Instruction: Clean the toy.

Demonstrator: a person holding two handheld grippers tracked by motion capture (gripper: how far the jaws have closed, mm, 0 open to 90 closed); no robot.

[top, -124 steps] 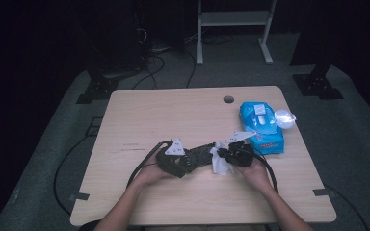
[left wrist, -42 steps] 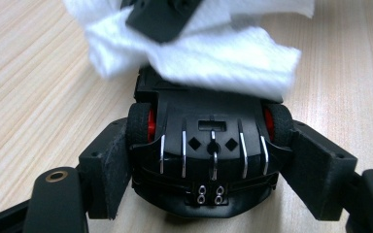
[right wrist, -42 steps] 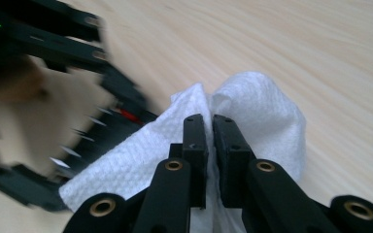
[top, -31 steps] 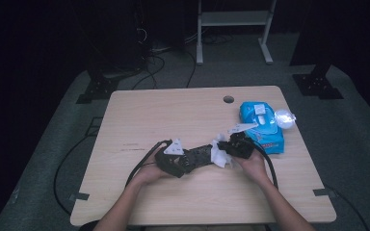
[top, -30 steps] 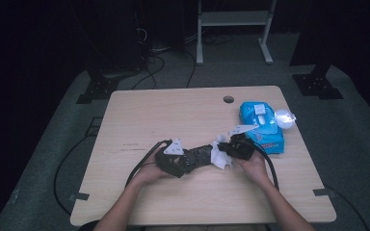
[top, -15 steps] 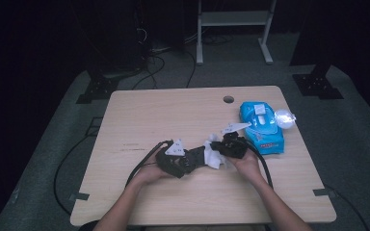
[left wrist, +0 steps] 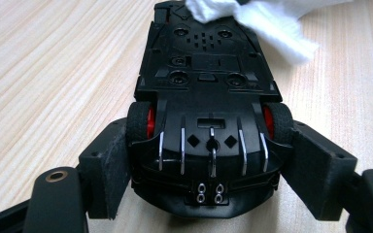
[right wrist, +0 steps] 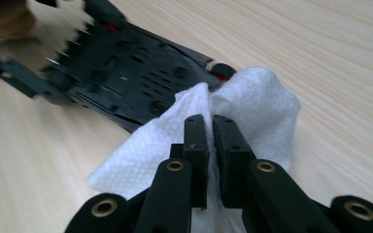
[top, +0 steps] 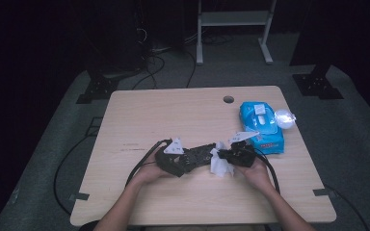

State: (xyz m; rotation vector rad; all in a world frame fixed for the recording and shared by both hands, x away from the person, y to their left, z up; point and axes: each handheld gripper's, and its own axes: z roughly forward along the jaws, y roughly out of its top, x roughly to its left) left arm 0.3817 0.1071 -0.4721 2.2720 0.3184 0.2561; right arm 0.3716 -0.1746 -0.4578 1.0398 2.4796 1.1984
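Holding the upside-down toy car (left wrist: 209,102) by its sides, the left gripper (left wrist: 209,194) points it at the right gripper (right wrist: 211,141), which pinches a white wipe (right wrist: 252,111) probably touching the car's far end on the worktop (top: 173,110).

One toy car (left wrist: 207,104), one wipe (right wrist: 243,121), one wipe pack (top: 261,126), perhaps one cap (top: 284,117).

Black grippers, brass pivot rivets, grey plates, black cables
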